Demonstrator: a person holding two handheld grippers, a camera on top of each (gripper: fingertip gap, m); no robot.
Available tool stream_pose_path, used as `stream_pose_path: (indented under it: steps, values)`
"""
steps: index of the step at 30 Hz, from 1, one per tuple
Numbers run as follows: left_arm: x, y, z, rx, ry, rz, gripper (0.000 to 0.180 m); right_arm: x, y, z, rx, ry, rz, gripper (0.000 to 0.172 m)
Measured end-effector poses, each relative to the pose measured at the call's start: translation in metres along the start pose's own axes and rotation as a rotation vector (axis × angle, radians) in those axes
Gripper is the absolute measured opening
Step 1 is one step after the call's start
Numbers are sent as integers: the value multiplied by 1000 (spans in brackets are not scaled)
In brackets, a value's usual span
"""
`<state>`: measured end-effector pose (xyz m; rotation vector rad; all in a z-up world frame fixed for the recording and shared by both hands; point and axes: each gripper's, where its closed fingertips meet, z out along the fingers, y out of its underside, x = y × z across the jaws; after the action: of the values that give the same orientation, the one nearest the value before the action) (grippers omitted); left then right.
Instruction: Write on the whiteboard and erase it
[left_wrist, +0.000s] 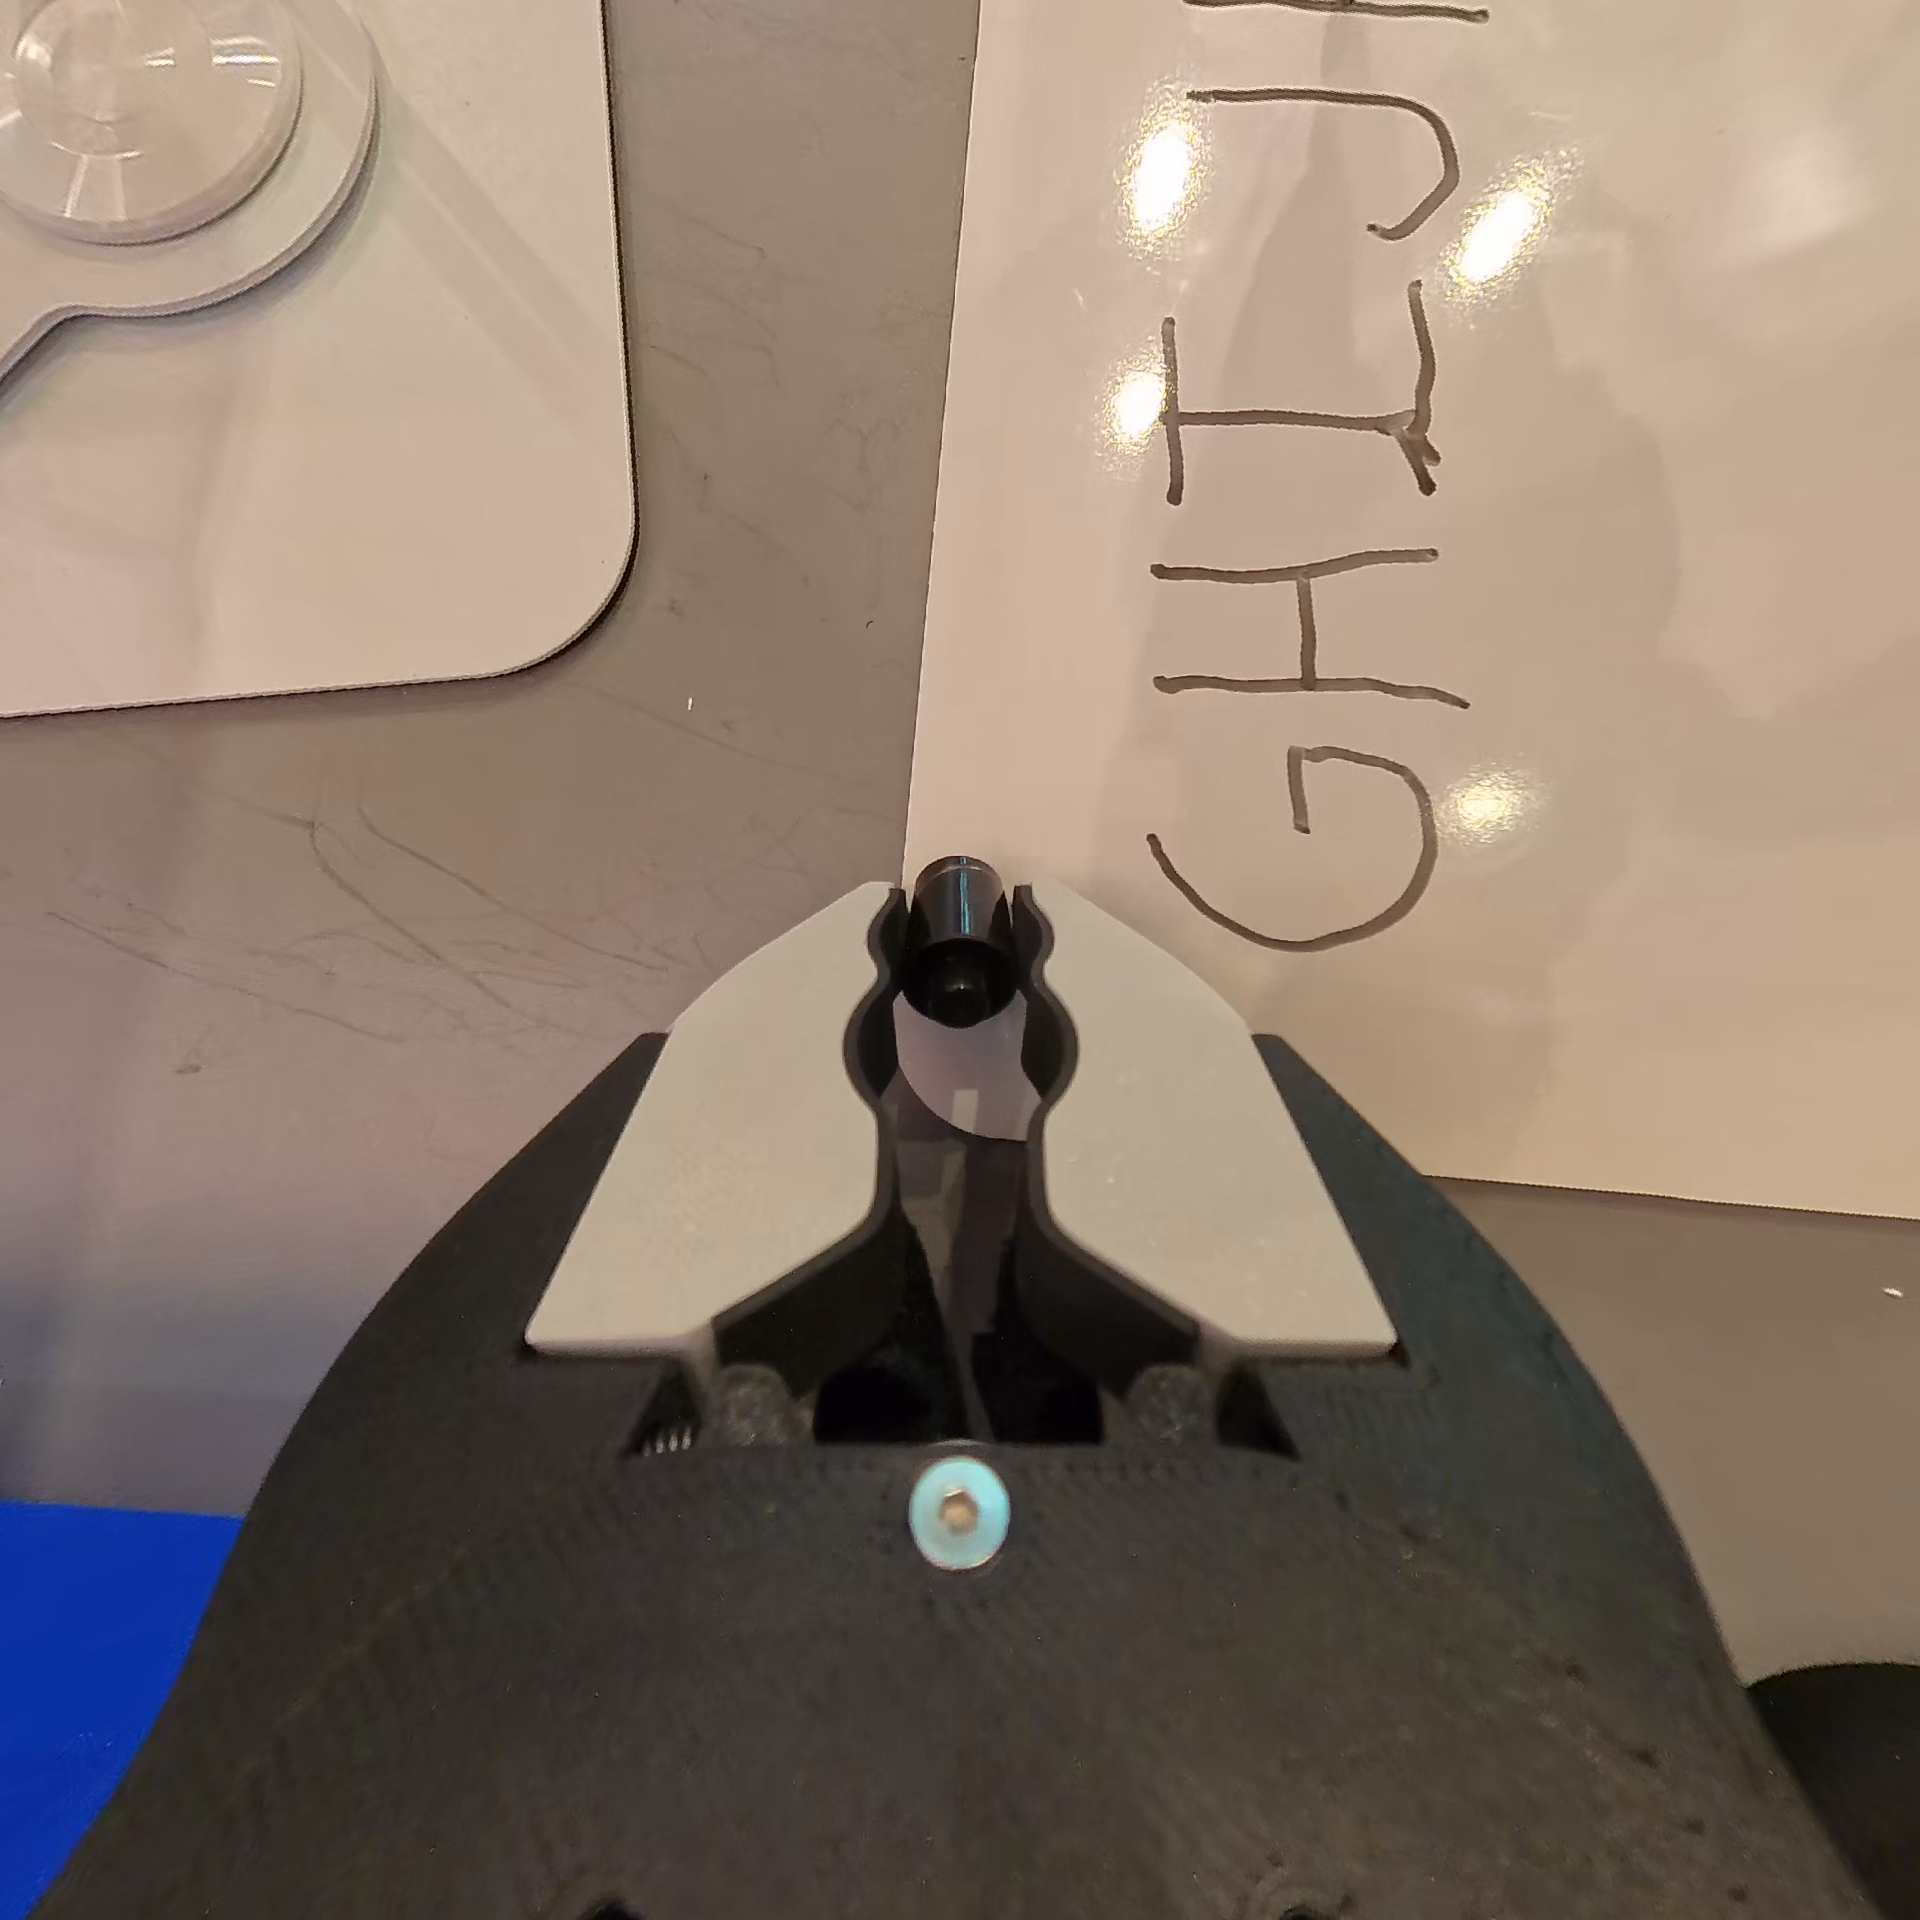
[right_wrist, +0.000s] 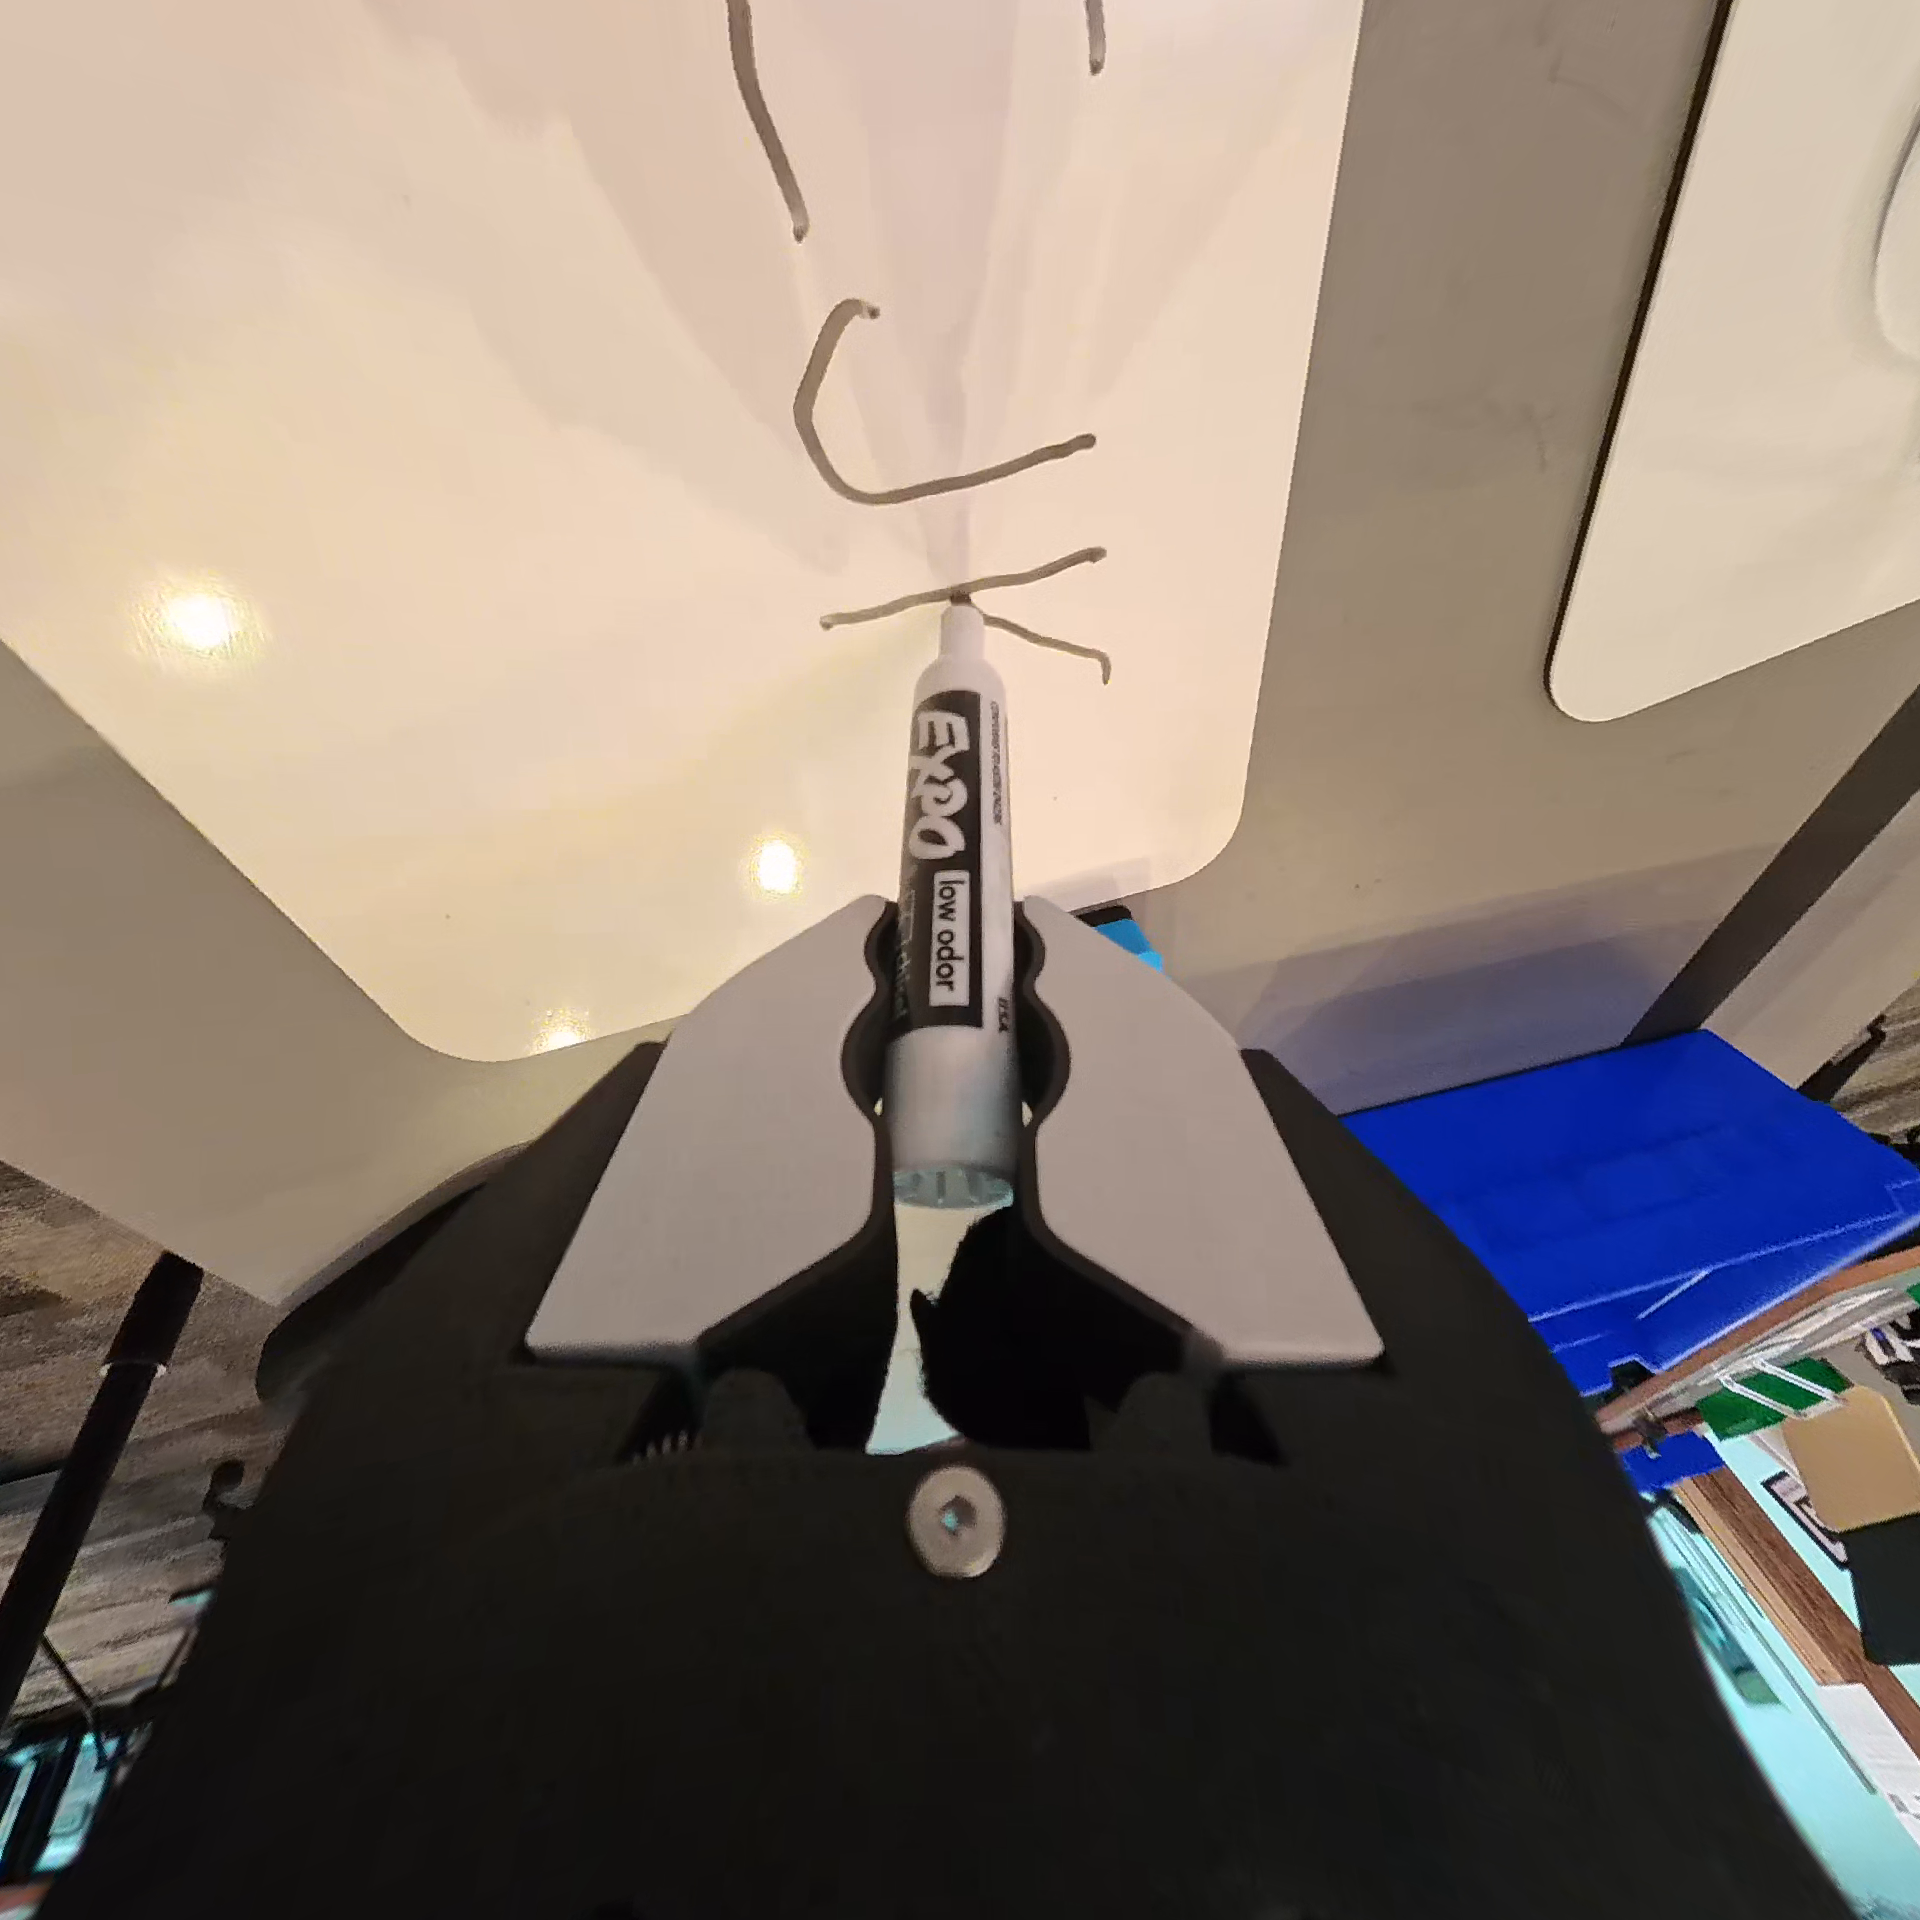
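Note:
My right gripper (right_wrist: 951, 914) is shut on a black-and-white dry-erase marker (right_wrist: 951, 810). The marker's tip (right_wrist: 958, 615) touches the glossy whiteboard (right_wrist: 416, 520) at a fresh dark stroke, below other hand-drawn strokes. My left gripper (left_wrist: 956, 904) is shut on the marker's small black cap (left_wrist: 951, 940), with both pads against it. It hovers at the near left corner of the whiteboard (left_wrist: 1662, 623), beside a column of dark written letters (left_wrist: 1309, 623).
The whiteboard lies on a scratched grey table (left_wrist: 416, 883). A second white board (left_wrist: 312, 468) with a clear plastic disc (left_wrist: 135, 104) lies to the left; it also shows in the right wrist view (right_wrist: 1766, 416). A blue bin (right_wrist: 1610, 1195) and clutter sit past the table edge. The grippers' ends are close to 25 cm from one another.

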<state>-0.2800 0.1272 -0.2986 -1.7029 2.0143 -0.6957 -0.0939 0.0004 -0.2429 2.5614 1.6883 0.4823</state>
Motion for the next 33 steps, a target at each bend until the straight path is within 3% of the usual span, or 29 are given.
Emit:
stream_pose_path:
  steps: [23,33]
  values:
    - [0,0,0,-3,-2,2,20,-29,42,1,-82,-37,46,22]
    - [0,0,0,-2,-2,2,20,16,38,0,-45,58,94,21]
